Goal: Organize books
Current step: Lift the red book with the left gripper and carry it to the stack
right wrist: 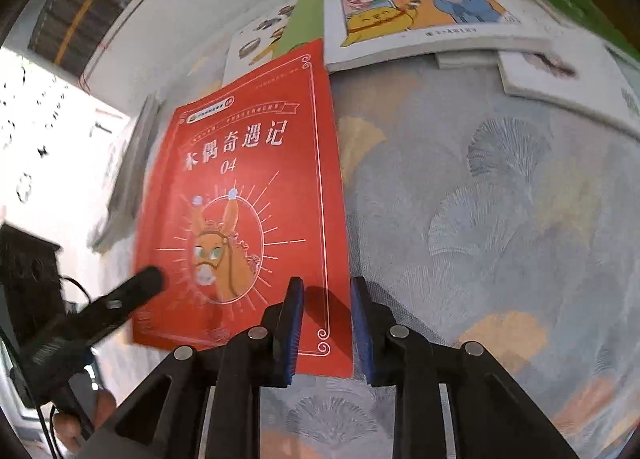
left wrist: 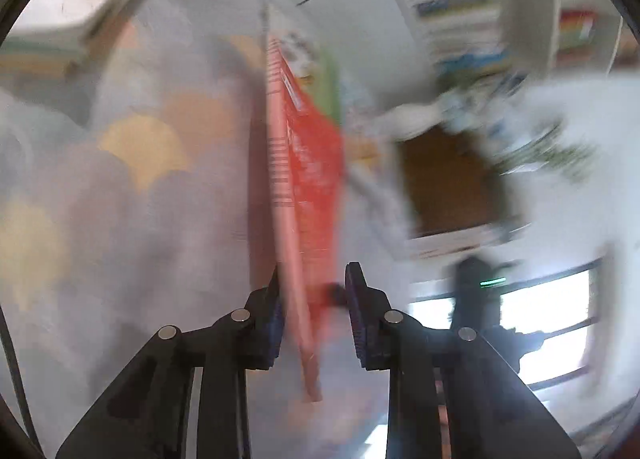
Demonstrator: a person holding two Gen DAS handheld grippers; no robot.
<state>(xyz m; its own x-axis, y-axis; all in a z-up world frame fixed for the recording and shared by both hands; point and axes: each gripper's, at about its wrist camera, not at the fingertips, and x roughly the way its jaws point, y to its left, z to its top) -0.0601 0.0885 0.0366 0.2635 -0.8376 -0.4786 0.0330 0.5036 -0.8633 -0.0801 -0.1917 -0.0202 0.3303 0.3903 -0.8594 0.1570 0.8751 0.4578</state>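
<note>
Right claw (right wrist: 326, 323) tilts steeply down over the lower right corner of the red book (right wrist: 244, 195); its blue pads (right wrist: 291, 331) straddle that corner with a gap showing, not visibly pressing. Red book lies on a patterned cloth (right wrist: 500, 219), centre-left of frame. Left claw (left wrist: 314, 311), in its blurred view, has the book's edge between its fingers; whether it is clamped, I cannot tell. Picture books (right wrist: 420, 11) lie at upper right.
</note>
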